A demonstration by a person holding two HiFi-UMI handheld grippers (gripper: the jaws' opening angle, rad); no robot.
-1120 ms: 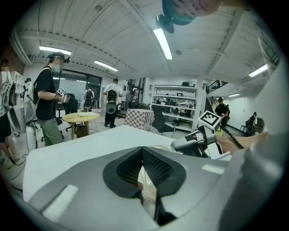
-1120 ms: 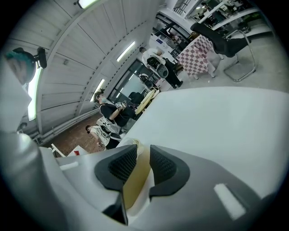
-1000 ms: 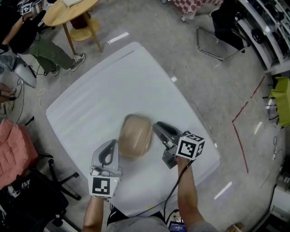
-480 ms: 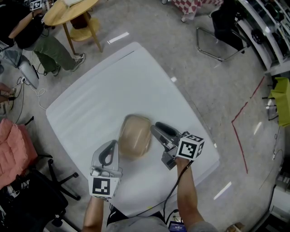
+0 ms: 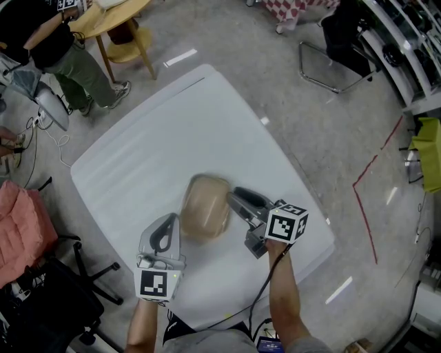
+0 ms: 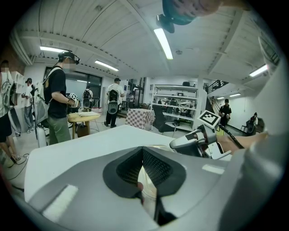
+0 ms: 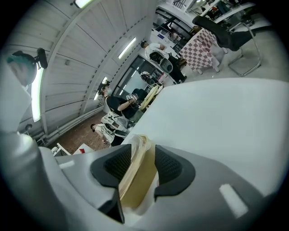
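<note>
A tan, rounded, translucent container (image 5: 205, 207) is held just over the white table (image 5: 158, 131), near its front edge. My left gripper (image 5: 172, 223) grips the container's left side; in the left gripper view its pads (image 6: 156, 168) are closed on a thin pale edge (image 6: 145, 176). My right gripper (image 5: 236, 196) holds the opposite side, and in the right gripper view (image 7: 137, 164) the tan rim (image 7: 135, 173) sits pinched between both pads. The right gripper (image 6: 198, 140) with its marker cube also shows in the left gripper view.
A round wooden table (image 5: 103, 15) and a standing person (image 5: 48, 41) are beyond the table's far left corner. A black chair (image 5: 337, 38) stands at the upper right, pink fabric (image 5: 21, 234) and a dark chair (image 5: 52, 293) at the left.
The right gripper has shifted slightly left and turned a little, still on the container. The left gripper holds still. The person in the background has walked toward the wooden table.
</note>
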